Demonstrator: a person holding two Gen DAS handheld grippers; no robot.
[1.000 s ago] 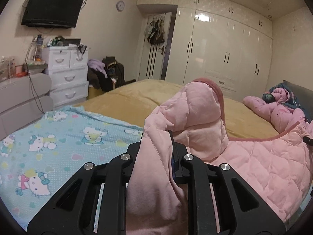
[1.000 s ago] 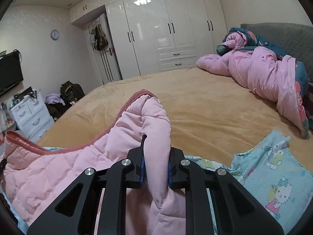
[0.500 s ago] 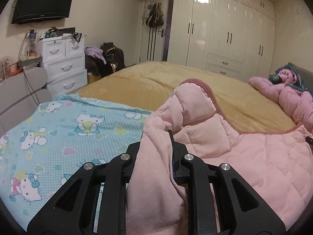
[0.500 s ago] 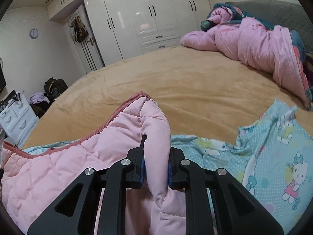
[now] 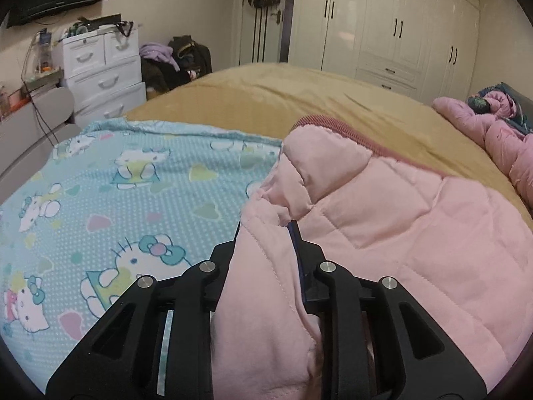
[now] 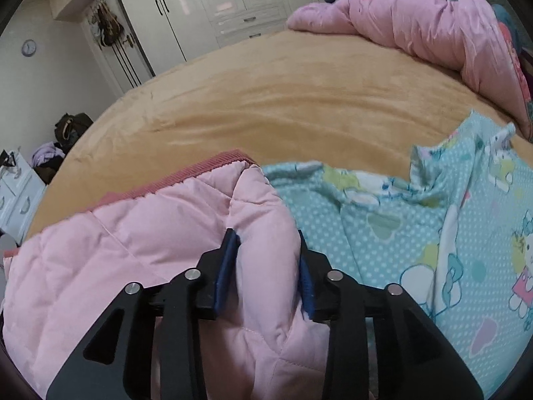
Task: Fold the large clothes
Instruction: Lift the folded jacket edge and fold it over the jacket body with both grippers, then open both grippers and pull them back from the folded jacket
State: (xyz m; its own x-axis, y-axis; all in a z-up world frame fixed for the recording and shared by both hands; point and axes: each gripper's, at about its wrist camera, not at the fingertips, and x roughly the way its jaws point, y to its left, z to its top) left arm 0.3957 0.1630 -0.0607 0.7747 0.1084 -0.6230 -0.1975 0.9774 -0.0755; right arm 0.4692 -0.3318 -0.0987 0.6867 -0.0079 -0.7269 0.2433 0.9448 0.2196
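A pink quilted garment [image 5: 383, 220] with a darker pink ribbed edge lies low over a light blue Hello Kitty sheet [image 5: 110, 200] on the bed. My left gripper [image 5: 266, 236] is shut on a bunched fold of the garment. In the right wrist view the same garment [image 6: 133, 233] spreads to the left. My right gripper [image 6: 266, 243] has its jaws parted, with a fold of the garment still lying between the blue pads [image 6: 226, 266]. The garment's lower part is hidden under both grippers.
The bed has a tan blanket [image 6: 283, 93]. A crumpled pink duvet [image 6: 433, 30] lies at its far right. White drawers [image 5: 100, 73] and a dark pile of bags [image 5: 180, 60] stand left of the bed. White wardrobes [image 5: 383, 26] line the far wall.
Both grippers have come down and forward, laying the pink garment onto the sheet. The right gripper's jaws have spread apart; before, they were clamped on the fold.
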